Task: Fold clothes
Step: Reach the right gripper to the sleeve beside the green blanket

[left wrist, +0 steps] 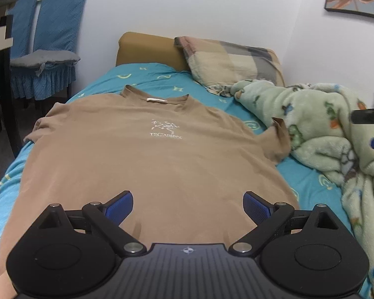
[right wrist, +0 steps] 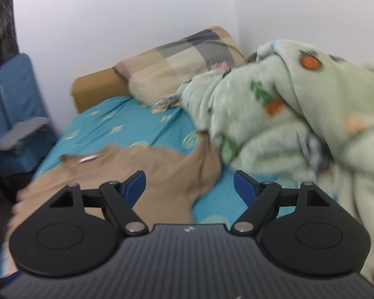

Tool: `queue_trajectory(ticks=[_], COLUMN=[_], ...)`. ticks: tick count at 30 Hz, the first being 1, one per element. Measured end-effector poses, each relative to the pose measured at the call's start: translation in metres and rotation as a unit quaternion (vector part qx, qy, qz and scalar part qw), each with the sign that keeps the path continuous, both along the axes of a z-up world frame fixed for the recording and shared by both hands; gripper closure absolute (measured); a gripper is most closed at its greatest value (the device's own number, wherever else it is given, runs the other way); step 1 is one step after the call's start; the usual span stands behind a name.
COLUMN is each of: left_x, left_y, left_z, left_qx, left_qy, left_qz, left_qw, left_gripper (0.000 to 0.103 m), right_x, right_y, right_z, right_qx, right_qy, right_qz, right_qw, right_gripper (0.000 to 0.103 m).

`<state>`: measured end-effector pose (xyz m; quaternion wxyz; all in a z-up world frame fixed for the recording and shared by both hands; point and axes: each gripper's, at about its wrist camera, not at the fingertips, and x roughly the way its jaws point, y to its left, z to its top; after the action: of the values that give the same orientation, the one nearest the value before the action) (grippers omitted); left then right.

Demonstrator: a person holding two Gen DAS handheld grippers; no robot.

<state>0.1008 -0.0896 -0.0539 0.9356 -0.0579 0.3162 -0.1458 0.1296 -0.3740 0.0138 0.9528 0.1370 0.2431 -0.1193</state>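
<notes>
tan t-shirt (left wrist: 142,154) print, seemingly "tecardnx", white neck label (left wrist: 156,100)

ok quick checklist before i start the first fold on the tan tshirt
1. Tan t-shirt spread flat, logo side up: ok.
2. Right sleeve flat: not ok, its edge stands up against the green blanket.
3. Left sleeve smooth: not ok, bunched at the bed edge.
4. Left gripper open, nothing between the fingers: ok.
5. Right gripper open and holding nothing: ok.
6. Bottom hem straight: cannot tell, hidden.
</notes>
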Motion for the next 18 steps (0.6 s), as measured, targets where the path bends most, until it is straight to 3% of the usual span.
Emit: queue_trajectory(ticks=[3, 7, 13, 18], left_x=[-0.023, -0.055, -0.089, -0.103], left_y=[-0.004, -0.006, -0.002, 0.013], left_z=[0.01, 0.026, 0.052, 0.073], left_qx=[0.009, 0.026, 0.041, 0.03], left_qy=[-0.004, -0.024, -0.051, -0.073], left_qz=[-0.012, -0.029, -0.028, -0.009], left_qw=[0.9999, 0.9989, 0.9975, 0.9968], left_gripper=[0.007, 0.007, 0.006, 0.001], right_x=[-0.056, -0.087, -0.097, -0.102], right_y=[0.02, 0.041, 0.048, 0.044], right_z=[0.003, -0.011, -0.007, -0.007], right_qx=[0.03, 0.035, 0.042, 0.039], right_qy=[-0.008, 0.01, -0.023, -0.04], right_qz=[0.022, 0.053, 0.06, 0.057], right_qw=[0.999, 0.998, 0.997, 0.997], right_gripper=[0.024, 0.024, 0.024, 0.024])
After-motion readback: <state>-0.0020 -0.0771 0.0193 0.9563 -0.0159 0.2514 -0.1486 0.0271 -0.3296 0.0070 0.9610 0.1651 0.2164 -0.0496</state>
